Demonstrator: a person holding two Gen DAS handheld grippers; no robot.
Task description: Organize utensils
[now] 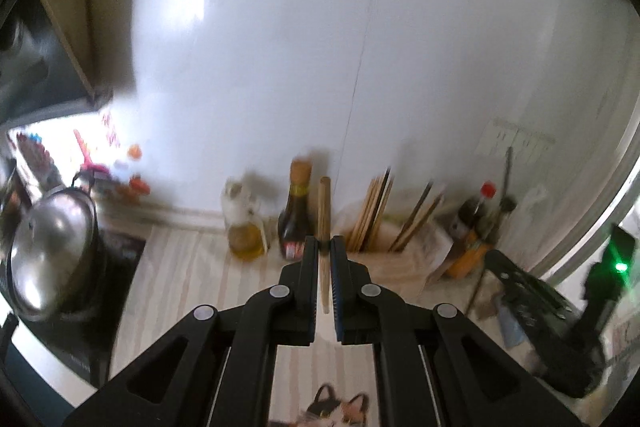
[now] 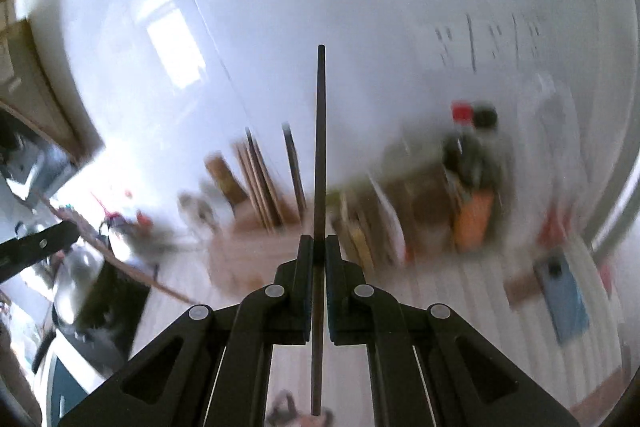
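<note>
While each tool [image 1: 325,245] [image 2: 319,243] grips a chopstick [image 1: 324,227] [image 2: 320,163], wall looms ahead.

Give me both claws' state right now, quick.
Left claw: shut on a light wooden chopstick, held upright.
Right claw: shut on a dark chopstick, pointing up past the fingertips.

Each hand-held gripper [image 1: 325,245] [image 2: 319,243] is black, with round silver rivets.

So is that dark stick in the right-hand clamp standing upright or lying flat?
Upright: the dark chopstick runs straight up between the closed fingers of the right gripper, its tip high against the white wall.
</note>
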